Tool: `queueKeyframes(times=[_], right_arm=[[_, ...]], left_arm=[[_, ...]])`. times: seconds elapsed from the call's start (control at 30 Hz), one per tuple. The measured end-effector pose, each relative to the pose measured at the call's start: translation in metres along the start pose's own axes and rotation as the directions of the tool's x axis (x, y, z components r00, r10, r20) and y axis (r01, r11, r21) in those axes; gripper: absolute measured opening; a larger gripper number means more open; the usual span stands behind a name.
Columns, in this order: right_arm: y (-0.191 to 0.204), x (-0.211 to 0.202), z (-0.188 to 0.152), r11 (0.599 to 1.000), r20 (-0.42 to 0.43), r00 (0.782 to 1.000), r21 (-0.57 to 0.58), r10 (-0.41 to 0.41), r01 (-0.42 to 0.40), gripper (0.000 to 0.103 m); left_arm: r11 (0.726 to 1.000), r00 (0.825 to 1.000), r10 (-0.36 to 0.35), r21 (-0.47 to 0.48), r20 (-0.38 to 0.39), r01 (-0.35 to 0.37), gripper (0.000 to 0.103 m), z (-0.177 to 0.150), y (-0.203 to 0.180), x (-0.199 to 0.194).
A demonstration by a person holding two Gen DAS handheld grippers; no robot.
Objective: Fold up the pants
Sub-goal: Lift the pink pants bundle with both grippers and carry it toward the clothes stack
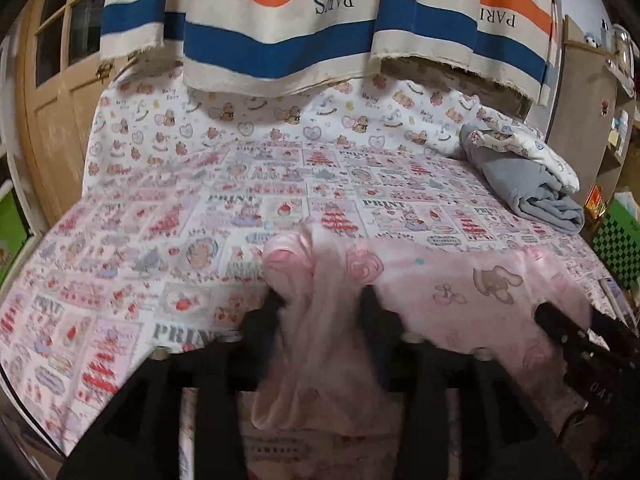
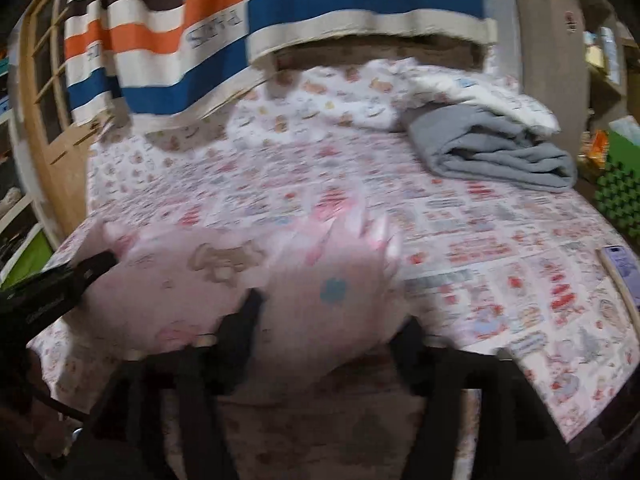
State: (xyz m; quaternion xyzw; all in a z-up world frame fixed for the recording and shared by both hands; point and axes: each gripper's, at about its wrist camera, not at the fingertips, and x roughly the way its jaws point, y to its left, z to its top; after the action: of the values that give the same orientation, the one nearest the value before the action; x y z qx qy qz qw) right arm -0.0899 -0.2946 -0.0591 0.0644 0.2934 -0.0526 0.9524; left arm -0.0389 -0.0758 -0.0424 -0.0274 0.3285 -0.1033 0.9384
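Observation:
Pale pink pants [image 1: 440, 280] with bunny and rose prints lie across the near part of the bed. My left gripper [image 1: 322, 300] is shut on a bunched edge of the pants, which hangs down between its fingers. In the right wrist view the pants [image 2: 192, 276] spread to the left, and my right gripper [image 2: 332, 316] is shut on a fold of them. The right gripper shows at the right edge of the left wrist view [image 1: 580, 336]; the left gripper shows at the left of the right wrist view [image 2: 68, 280].
The bed has a pink print sheet [image 1: 160, 248]. A folded grey blanket with a white quilt [image 1: 528, 176] lies at the far right. A striped curtain [image 1: 320, 20] hangs behind. A wooden door [image 1: 52, 100] stands left. A phone [image 2: 622, 268] lies at the bed's right edge.

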Motion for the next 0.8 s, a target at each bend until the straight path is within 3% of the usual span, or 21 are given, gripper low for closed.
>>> queueKeyframes(times=[0.07, 0.2, 0.3, 0.47, 0.57, 0.67, 0.7, 0.73, 0.77, 0.8], right_arm=[[-0.007, -0.002, 0.001, 1.000, 0.018, 1.000, 0.005, -0.007, 0.007, 0.082], [-0.020, 0.011, 0.004, 0.992, -0.026, 0.993, 0.048, 0.117, -0.116, 0.084], [-0.032, 0.021, 0.003, 0.963, -0.018, 0.971, 0.141, 0.237, -0.232, 0.084], [-0.037, 0.029, 0.006, 0.923, 0.015, 0.947, 0.221, 0.321, -0.316, 0.084], [-0.024, 0.031, 0.007, 0.945, -0.008, 0.957, 0.159, 0.291, -0.286, 0.068], [-0.022, 0.033, 0.005, 0.937, -0.013, 0.949, 0.162, 0.316, -0.309, 0.046], [-0.020, 0.034, 0.003, 0.935, -0.016, 0.946, 0.164, 0.323, -0.316, 0.039], [-0.019, 0.033, 0.003, 0.936, -0.016, 0.947, 0.156, 0.322, -0.315, 0.037], [-0.017, 0.034, 0.002, 0.937, -0.021, 0.946, 0.144, 0.324, -0.318, 0.030], [-0.014, 0.034, 0.002, 0.936, -0.027, 0.943, 0.138, 0.331, -0.324, 0.024]], left_arm=[[0.999, 1.000, -0.002, -0.032, -0.006, 0.002, 0.070, -0.004, 0.006, 0.002], [0.986, 0.995, -0.092, -0.144, -0.042, 0.085, 0.071, -0.010, 0.023, 0.010], [0.974, 0.990, -0.138, -0.186, -0.026, 0.131, 0.071, -0.011, 0.027, 0.008], [0.978, 0.992, -0.128, -0.167, -0.022, 0.122, 0.071, -0.012, 0.022, 0.008], [0.974, 0.990, -0.142, -0.179, -0.019, 0.136, 0.071, -0.012, 0.023, 0.009], [0.971, 0.989, -0.151, -0.191, -0.009, 0.146, 0.070, -0.011, 0.025, 0.011], [0.972, 0.990, -0.141, -0.188, -0.004, 0.138, 0.062, -0.012, 0.024, 0.012], [0.975, 0.991, -0.135, -0.178, -0.002, 0.133, 0.046, -0.012, 0.021, 0.013], [0.980, 0.991, -0.131, -0.154, -0.015, 0.127, 0.015, -0.013, 0.017, 0.015], [0.989, 0.994, -0.101, -0.113, -0.029, 0.097, 0.015, -0.013, 0.010, 0.017]])
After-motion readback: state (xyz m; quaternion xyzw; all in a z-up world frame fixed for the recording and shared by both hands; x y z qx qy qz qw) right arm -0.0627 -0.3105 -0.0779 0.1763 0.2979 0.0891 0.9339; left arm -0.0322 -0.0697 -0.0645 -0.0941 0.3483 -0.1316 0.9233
